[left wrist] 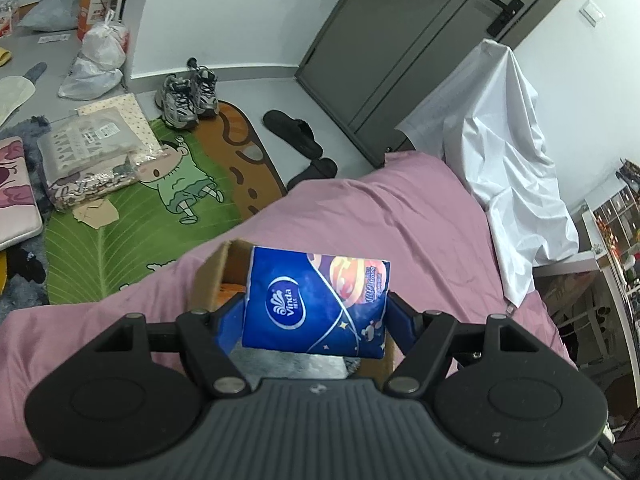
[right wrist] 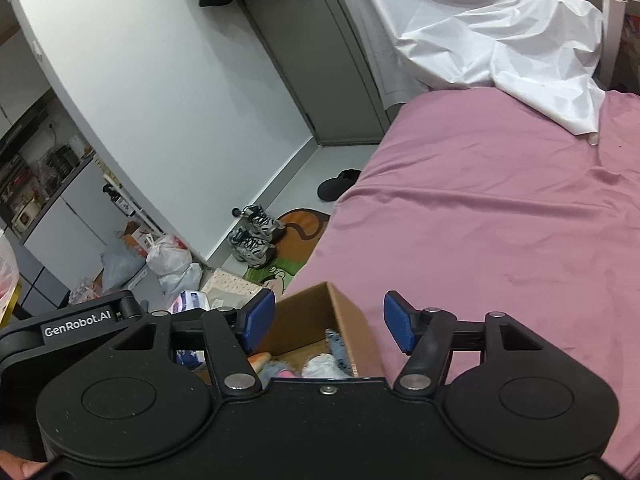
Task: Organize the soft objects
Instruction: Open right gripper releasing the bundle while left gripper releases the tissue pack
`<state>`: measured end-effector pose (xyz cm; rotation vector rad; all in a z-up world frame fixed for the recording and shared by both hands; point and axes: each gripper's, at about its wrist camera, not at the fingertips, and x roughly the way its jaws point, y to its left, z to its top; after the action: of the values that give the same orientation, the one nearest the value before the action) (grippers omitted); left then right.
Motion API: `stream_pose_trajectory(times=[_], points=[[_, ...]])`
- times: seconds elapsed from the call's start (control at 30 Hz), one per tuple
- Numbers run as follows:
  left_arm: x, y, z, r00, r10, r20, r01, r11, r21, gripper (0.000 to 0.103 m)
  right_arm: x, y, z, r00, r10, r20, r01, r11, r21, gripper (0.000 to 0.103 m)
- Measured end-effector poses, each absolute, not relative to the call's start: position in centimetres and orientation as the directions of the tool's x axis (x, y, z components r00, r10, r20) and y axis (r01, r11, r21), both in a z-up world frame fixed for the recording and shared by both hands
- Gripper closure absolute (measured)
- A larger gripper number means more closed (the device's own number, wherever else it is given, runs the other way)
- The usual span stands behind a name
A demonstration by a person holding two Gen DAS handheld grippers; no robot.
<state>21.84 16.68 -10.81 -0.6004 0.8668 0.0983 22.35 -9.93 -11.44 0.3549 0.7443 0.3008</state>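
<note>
My left gripper (left wrist: 314, 312) is shut on a blue Vinda tissue pack (left wrist: 316, 304) and holds it over an open cardboard box (left wrist: 218, 270) that stands on the pink bed (left wrist: 400, 216). In the right wrist view the same box (right wrist: 320, 316) holds several soft items (right wrist: 320, 362), among them grey, pink and white ones. My right gripper (right wrist: 326, 322) is open and empty just above the box. The left gripper's body (right wrist: 80, 326) shows at the left of that view.
A white sheet (left wrist: 508, 152) drapes over something at the bed's far end. On the floor lie a green cartoon rug (left wrist: 160, 200), sneakers (left wrist: 188, 96), black slippers (left wrist: 294, 130), plastic bags (left wrist: 100, 60) and a packaged item (left wrist: 92, 152). A grey wardrobe (left wrist: 400, 48) stands behind.
</note>
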Motion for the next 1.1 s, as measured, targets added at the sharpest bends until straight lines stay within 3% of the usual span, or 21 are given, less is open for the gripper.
stream_pose_trajectory(times=[0.63,1.1], points=[[22.1,16.0,-10.2,0.656,-0.123,-0.745,-0.338,0.834,-0.436,0.028,22.1,-12.1,-11.8,0.697,0.395,-0.599,-0.115,0.886,0.45,0.041],[19.6,15.6,-8.2,0.64,-0.036,-0.768,-0.362,0.867,-0.343,0.021,20.6,-12.5,-10.0,0.693,0.441,-0.57,-0.175,0.87,0.46,0.025]])
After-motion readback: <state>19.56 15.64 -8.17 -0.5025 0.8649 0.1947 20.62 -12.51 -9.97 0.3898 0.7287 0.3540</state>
